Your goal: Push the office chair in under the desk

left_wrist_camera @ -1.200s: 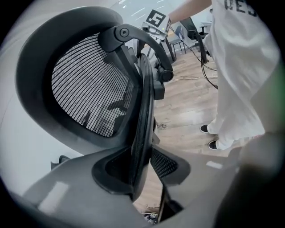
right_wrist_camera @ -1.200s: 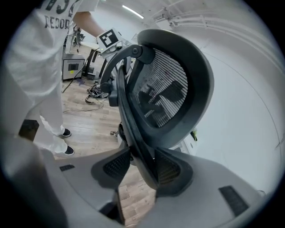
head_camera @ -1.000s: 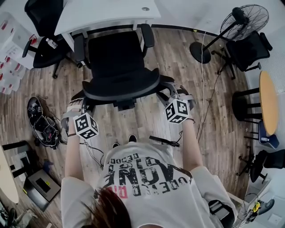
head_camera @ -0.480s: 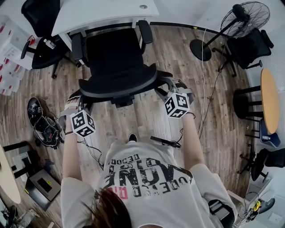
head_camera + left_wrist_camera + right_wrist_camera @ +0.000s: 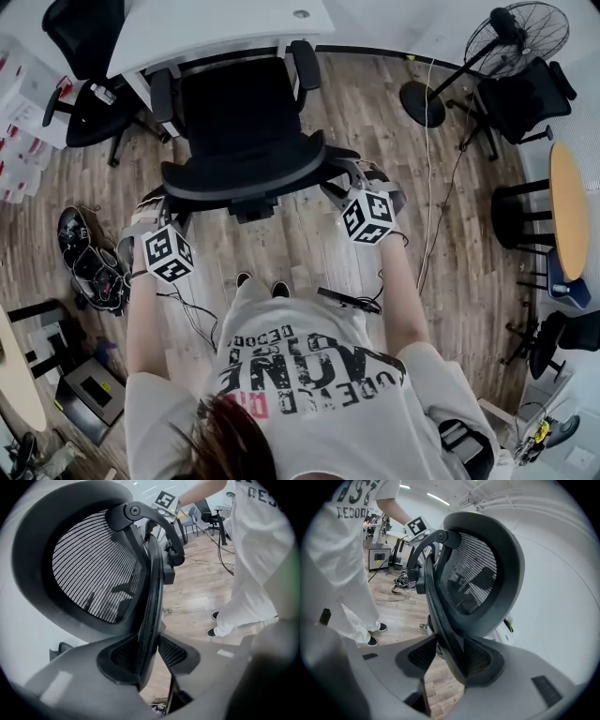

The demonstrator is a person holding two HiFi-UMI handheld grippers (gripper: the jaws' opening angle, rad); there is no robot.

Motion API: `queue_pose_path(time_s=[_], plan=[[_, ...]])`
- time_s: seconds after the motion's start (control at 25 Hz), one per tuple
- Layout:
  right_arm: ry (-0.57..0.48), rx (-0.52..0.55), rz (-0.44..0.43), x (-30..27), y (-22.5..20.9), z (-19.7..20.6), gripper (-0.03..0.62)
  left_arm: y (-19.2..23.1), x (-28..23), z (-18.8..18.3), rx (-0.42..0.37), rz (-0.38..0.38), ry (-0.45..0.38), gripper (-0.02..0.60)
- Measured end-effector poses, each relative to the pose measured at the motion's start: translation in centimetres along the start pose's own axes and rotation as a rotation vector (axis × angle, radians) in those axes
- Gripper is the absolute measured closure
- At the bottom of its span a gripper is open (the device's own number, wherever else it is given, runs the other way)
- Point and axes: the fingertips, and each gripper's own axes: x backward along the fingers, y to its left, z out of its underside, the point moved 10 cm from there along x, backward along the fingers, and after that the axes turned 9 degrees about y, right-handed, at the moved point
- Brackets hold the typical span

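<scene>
From the head view I see the black chair on the wood floor, armrests up at the near edge of the white worktop, backrest toward me, with the left claw and right claw at either end of that backrest. The left gripper view shows the left claw clamped on the backrest's thin rim, with mesh rising above it. The right gripper view shows the right claw closed on the rim's opposite end, pads against the frame.
</scene>
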Motion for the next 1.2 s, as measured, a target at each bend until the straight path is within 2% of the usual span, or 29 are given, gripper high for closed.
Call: queue_pose_path(time_s=[0.52, 0.88, 1.2], plan=[[0.009, -0.023, -0.009, -1.1, 0.4, -2.7, 0.424, 2.1, -1.0, 2.9, -0.007, 0.077, -0.011, 0.439], [0.009, -0.021, 0.001, -0.4, 1.7, -2.4, 0.421, 0.3, 0.1, 2.7, 0.006, 0.066, -0.008, 0.439], [0.002, -0.03, 0.004, -0.3, 1.2, -2.2, 0.416, 0.1, 0.4, 2.6, -0.033, 0.009, -0.027, 0.439]])
